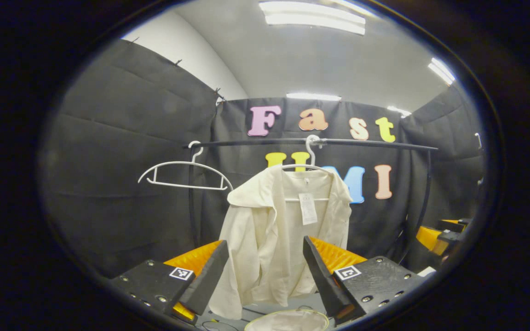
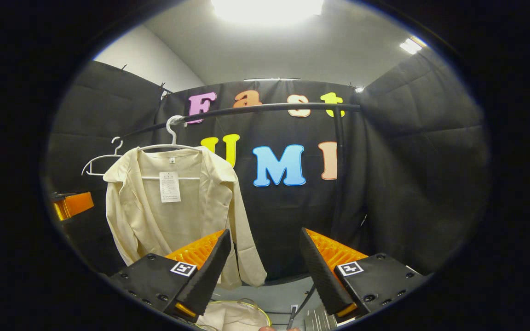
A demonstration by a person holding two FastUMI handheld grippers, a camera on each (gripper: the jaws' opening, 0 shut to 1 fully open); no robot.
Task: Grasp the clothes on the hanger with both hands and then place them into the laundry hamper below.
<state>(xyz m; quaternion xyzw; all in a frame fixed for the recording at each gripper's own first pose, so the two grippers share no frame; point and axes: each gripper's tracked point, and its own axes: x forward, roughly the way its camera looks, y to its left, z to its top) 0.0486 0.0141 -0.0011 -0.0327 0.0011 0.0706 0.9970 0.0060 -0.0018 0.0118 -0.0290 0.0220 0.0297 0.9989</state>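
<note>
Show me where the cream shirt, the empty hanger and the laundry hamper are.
cream shirt (image 1: pixel 265 239), left gripper view, front panel.
empty hanger (image 1: pixel 184 172), left gripper view, its arched shoulder.
laundry hamper (image 1: pixel 288 313), left gripper view, upper rim.

A plain cream shirt (image 1: pixel 274 230) hangs on a white hanger (image 1: pixel 308 158), with a white tag (image 1: pixel 308 208) at its neck. Beside it, a bare hanger (image 1: pixel 182 174), white too. The rail (image 1: pixel 375 144) above runs black, and the wall cloth (image 1: pixel 122 151) behind is black as well. Below, the hamper (image 1: pixel 288 320) is pale off-white with a yellowish rim. The floor (image 2: pixel 288 289) reads grey.
</note>
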